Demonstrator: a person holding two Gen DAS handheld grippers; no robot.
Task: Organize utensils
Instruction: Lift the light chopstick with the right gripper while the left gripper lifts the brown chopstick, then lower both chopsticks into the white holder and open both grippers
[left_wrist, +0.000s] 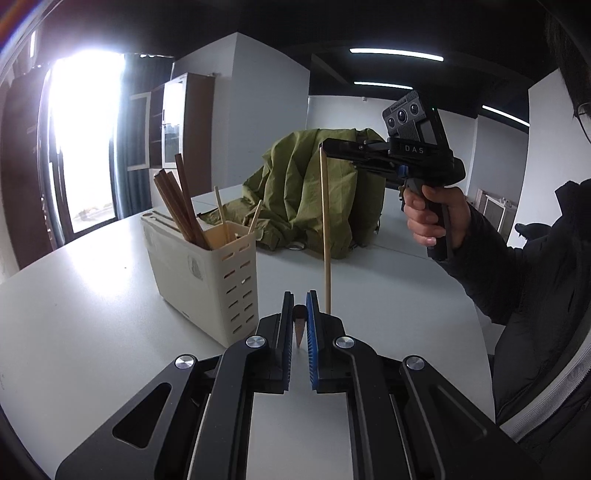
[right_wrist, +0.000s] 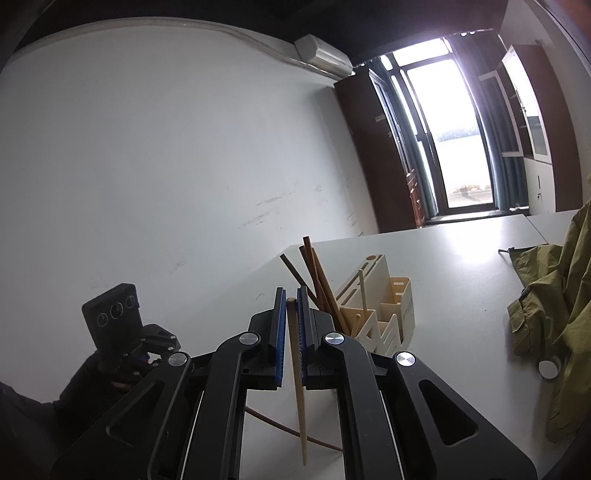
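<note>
Both pairs of fingers are clamped nearly shut: left gripper (left_wrist: 300, 314) on a dark brown chopstick (left_wrist: 299, 323), right gripper (right_wrist: 291, 306) on a pale chopstick (right_wrist: 297, 373) hanging point-down above the table (right_wrist: 461, 288). Just beyond stands the cream utensil holder (left_wrist: 207, 273), brown chopsticks (left_wrist: 177, 199) already in one compartment, pale ones in another. Step judged: carry to holder. Next: tip-down alignment over the matching compartment. Legible: "DAS" on the right gripper.
</note>
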